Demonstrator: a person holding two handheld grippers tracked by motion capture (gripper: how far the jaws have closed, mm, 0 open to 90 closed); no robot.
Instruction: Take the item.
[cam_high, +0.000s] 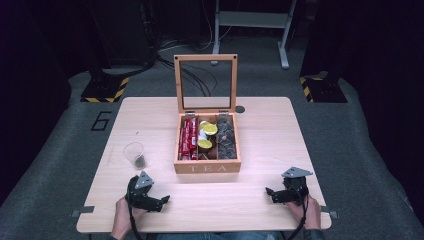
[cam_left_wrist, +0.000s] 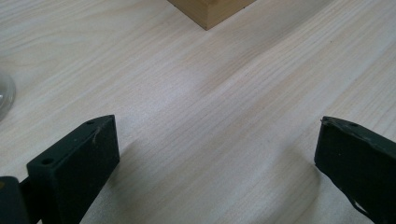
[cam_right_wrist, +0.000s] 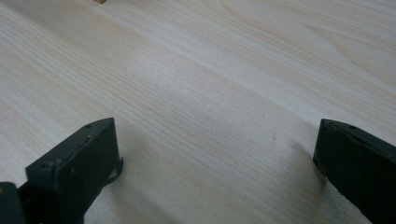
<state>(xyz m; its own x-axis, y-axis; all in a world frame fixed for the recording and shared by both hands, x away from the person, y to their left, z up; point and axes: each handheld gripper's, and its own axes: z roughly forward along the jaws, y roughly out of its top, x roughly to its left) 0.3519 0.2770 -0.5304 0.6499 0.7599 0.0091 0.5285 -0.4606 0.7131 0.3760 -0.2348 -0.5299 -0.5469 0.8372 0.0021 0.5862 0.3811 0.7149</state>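
Pale wood of the table (cam_high: 260, 130) lies bare under both black grippers, left (cam_high: 159, 202) and right (cam_high: 272, 194), jaws wide and empty, so work looks unstarted; next likely calls for reaching forward to the open wooden tea box (cam_high: 207, 167), centre table, beside the clear plastic cup (cam_high: 135, 155).

Matt pale wood table (cam_left_wrist: 196, 102), glossy clear plastic cup (cam_high: 135, 155), smooth wooden tea box (cam_high: 207, 167), matt black jaws.
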